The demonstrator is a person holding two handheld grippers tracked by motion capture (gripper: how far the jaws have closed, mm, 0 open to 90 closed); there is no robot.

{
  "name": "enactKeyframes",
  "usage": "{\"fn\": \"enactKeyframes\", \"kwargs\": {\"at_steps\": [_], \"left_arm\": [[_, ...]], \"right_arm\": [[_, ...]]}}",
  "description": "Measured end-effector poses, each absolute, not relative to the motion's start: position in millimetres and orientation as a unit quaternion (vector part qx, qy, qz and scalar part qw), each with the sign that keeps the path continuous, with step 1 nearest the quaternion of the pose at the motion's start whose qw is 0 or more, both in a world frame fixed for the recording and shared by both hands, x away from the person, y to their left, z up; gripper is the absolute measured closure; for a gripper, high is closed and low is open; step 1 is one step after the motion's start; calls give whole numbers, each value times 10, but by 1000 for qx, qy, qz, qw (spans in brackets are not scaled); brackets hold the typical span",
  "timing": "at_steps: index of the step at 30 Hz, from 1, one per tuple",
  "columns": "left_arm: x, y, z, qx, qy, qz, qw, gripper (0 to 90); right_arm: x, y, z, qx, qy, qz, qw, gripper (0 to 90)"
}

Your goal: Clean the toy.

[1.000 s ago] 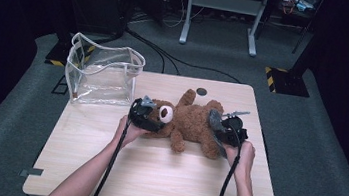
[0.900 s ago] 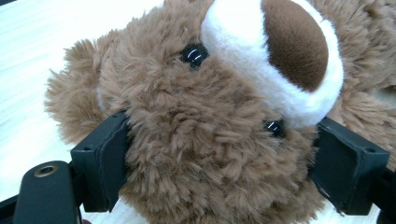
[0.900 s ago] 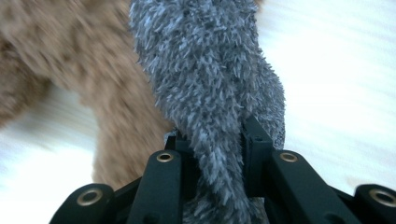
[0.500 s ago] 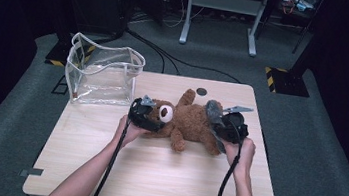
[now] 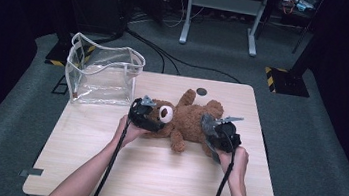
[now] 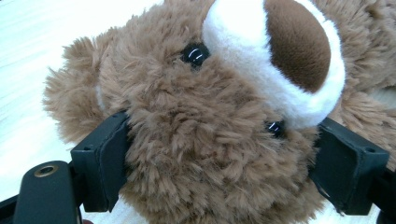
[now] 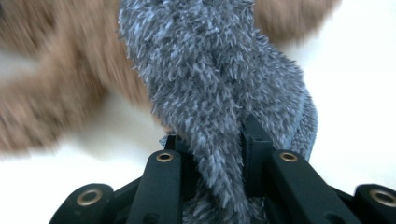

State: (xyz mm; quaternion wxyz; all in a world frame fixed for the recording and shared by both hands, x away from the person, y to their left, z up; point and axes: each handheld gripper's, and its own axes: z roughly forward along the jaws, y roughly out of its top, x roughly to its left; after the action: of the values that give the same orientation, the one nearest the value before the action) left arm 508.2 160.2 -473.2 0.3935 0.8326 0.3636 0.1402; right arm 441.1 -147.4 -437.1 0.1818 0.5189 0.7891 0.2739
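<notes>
A brown teddy bear (image 5: 187, 120) lies on its back across the middle of the wooden table (image 5: 153, 171), head to the left. My left gripper (image 5: 146, 115) is shut on the bear's head (image 6: 210, 116); its two black pads (image 6: 105, 158) press into the fur on either side, below the white muzzle. My right gripper (image 5: 216, 131) is at the bear's right end. It is shut on a grey fuzzy sock (image 7: 219, 79), whose fabric is pinched between the jaws. The sock (image 5: 208, 121) sits by the bear's leg. Blurred brown fur shows behind it.
A clear plastic bag (image 5: 102, 71) with a white rim stands open at the table's back left corner. A small dark round disc (image 5: 201, 91) lies near the far edge behind the bear. Cables trail from both grippers along the forearms.
My right gripper has shifted slightly toward the table's front with the grey sock in it. The left gripper and the bear's head have stayed where they were.
</notes>
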Motion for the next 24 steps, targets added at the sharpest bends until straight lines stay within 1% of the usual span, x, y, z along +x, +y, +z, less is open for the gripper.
{"fn": "enactKeyframes", "kwargs": {"at_steps": [5, 7, 11, 15, 19, 21, 24], "left_arm": [[5086, 1608, -4736, 832, 364, 138, 396, 156], [5088, 1610, -4738, 831, 365, 138, 397, 156], [5090, 1616, -4743, 829, 368, 136, 399, 156], [5089, 1617, -4740, 830, 368, 136, 397, 156], [5089, 1617, -4742, 829, 368, 135, 398, 156], [5087, 1615, -4740, 831, 367, 135, 396, 156], [5087, 1618, -4742, 832, 366, 135, 394, 155]], "right_arm": [[4226, -1644, -4489, 532, 790, 249, 176, 733], [4198, -1672, -4445, 530, 787, 256, 184, 733], [4213, -1579, -4254, 518, 784, 274, 207, 731], [4346, -1408, -4143, 503, 787, 281, 221, 729], [4503, -1338, -4246, 509, 790, 269, 211, 729], [4499, -1381, -4321, 511, 789, 272, 206, 730], [4397, -1496, -4431, 522, 789, 263, 191, 730]]}}
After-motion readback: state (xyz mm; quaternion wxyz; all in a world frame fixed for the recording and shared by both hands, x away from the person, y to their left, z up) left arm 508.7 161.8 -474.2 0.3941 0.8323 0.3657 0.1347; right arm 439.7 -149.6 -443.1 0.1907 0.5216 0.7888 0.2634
